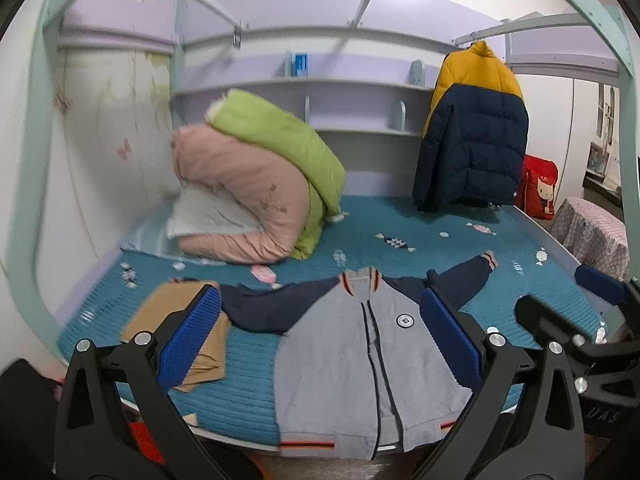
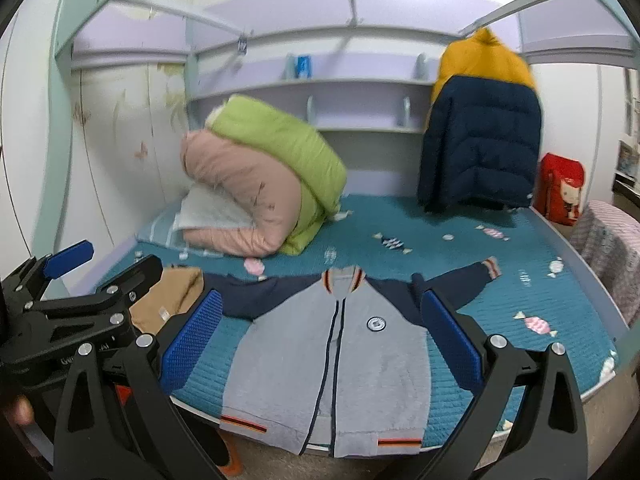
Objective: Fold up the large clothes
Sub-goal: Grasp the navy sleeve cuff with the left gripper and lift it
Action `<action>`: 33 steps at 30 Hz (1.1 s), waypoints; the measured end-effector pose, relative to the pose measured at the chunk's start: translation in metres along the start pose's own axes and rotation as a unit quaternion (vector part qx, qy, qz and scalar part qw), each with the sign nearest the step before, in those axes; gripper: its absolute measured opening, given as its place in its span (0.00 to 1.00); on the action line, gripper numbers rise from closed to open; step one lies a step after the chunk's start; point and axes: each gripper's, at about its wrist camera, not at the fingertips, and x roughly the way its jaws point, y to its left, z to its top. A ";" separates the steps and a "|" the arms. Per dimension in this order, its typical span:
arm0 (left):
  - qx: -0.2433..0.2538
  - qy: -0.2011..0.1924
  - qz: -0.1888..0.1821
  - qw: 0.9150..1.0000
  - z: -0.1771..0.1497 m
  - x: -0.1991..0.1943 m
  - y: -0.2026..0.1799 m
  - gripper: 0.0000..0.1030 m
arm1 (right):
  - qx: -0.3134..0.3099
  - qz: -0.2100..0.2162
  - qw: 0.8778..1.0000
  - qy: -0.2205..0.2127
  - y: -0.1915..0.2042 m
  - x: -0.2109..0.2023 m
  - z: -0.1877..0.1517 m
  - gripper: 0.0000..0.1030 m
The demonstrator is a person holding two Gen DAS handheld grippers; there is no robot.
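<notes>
- Tan folded garment (image 1: 176,328) on the bed, beside the left finger of the left tongs (image 1: 320,332); it overlaps the jacket's left sleeve.
- Grey-and-navy zip jacket (image 1: 352,364) lies flat, front up, sleeves spread, on the teal bedspread (image 1: 248,392), ahead of and between both tongs.
- Left tongs spread wide, holding nothing.
- Right tongs (image 2: 324,336) likewise spread, empty, just beside the left pair.

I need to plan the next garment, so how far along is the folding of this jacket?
Done: the grey jacket lies flat, zipped, sleeves spread on the bed, beside a folded tan garment. In hand: nothing; the left gripper and right gripper are open above it. Left: every fold.
</notes>
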 end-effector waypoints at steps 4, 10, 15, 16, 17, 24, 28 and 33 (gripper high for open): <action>-0.026 0.056 -0.060 0.996 -0.020 0.089 0.026 0.97 | -0.010 0.000 0.999 0.049 0.007 0.070 -0.012 0.93; -0.099 0.246 -0.143 0.954 -0.079 0.242 0.076 0.97 | -0.014 -0.002 0.988 0.151 0.012 0.193 -0.051 0.93; -0.178 0.317 -0.204 0.909 -0.120 0.327 0.124 0.97 | 0.017 0.004 0.980 0.200 0.008 0.279 -0.079 0.93; -0.178 0.317 -0.187 0.913 -0.120 0.337 0.135 0.97 | 0.017 0.004 0.978 0.206 0.008 0.289 -0.082 0.93; -0.177 0.317 -0.172 0.916 -0.117 0.343 0.143 0.97 | 0.018 0.003 0.977 0.213 0.007 0.300 -0.086 0.93; -0.208 0.260 -0.009 0.943 -0.063 0.377 0.266 0.97 | 0.025 0.003 0.966 0.257 0.001 0.365 -0.106 0.93; -0.284 0.235 0.077 0.926 -0.039 0.403 0.355 0.97 | 0.025 0.010 0.964 0.265 0.001 0.383 -0.109 0.93; -0.316 0.324 0.084 0.888 -0.044 0.469 0.415 0.96 | 0.028 0.017 0.962 0.271 0.003 0.403 -0.111 0.93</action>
